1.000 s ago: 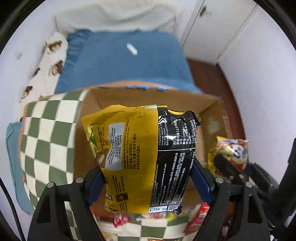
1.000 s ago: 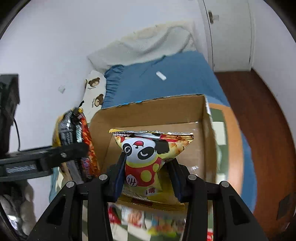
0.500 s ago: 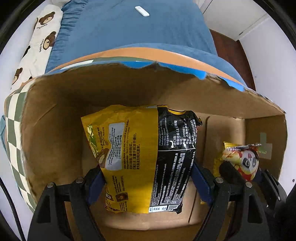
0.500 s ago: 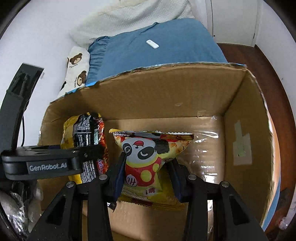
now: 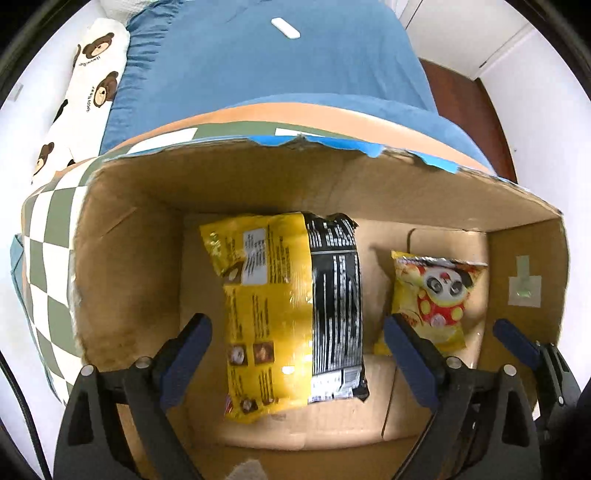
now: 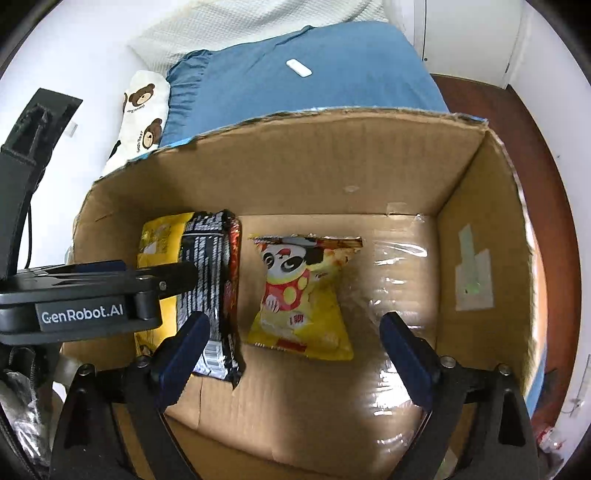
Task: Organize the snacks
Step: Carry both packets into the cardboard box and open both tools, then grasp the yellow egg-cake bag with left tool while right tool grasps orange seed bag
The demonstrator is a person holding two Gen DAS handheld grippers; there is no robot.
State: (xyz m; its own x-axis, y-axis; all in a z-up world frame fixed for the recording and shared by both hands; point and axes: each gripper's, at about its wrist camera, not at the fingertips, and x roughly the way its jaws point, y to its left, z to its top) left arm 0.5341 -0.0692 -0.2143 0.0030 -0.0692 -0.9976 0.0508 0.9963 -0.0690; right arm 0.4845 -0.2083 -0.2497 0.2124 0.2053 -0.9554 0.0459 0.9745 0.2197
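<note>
Left gripper point(image 5: 297, 339): spread wide above the box floor, holding nothing.
Right gripper point(image 6: 295, 336): spread wide, holding nothing.
Yellow-and-black foil snack bag point(image 5: 291, 314): lying flat on the floor of the open brown cardboard box point(image 5: 258, 177), between the left fingers, apart from both.
Small yellow panda-print snack packet point(image 6: 301, 291): on the box floor, just beside the bigger bag.
Box: set on a green-and-white checkered cloth point(image 5: 44, 251), blue bedding point(image 5: 280, 70) behind.

Blue bed cover point(image 5: 280, 70), small white oblong item point(image 5: 285, 28) lying on it. Bear-print pillow point(image 5: 85, 88) beside left edge. Green-and-white checkered cloth point(image 5: 48, 236). White knit blanket point(image 6: 236, 26) at far end. White door point(image 6: 469, 33). Dark wood floor point(image 6: 517, 122).
</note>
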